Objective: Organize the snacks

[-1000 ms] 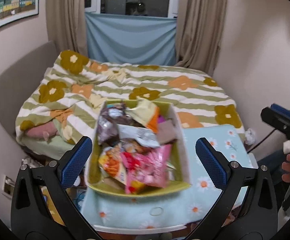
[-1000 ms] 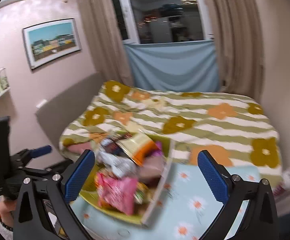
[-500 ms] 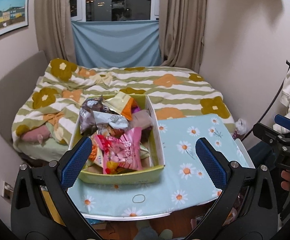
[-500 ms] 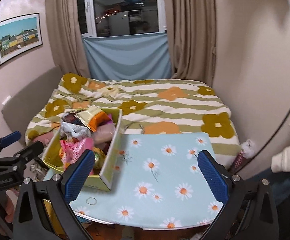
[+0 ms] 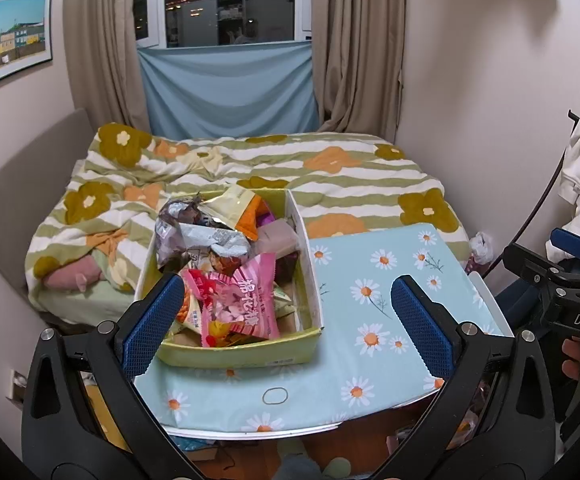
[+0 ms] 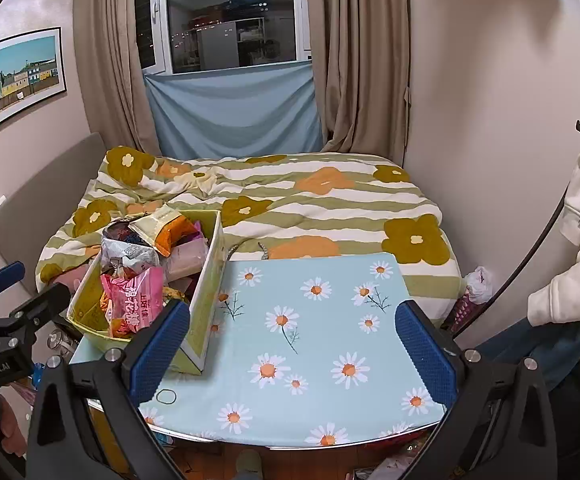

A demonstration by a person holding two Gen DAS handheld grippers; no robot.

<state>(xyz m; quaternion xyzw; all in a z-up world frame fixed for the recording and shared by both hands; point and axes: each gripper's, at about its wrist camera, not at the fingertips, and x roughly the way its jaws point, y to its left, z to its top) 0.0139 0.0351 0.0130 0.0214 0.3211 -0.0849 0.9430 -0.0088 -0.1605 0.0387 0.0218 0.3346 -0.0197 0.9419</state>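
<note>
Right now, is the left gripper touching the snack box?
Apart. In the right wrist view the left gripper hangs open to the left of the snack box, with bedding visible between its fingertips and the box wall.

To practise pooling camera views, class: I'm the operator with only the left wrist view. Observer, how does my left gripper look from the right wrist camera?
Observer: The left gripper sits at the frame's left edge, beside the box, fingers apart.
Operator: Any marking on it?
Observer: "GenRobot.AI" is printed on its body.
Operator: What's hidden past the box?
Observer: A thin cord on the bed, just beyond the table.
</note>
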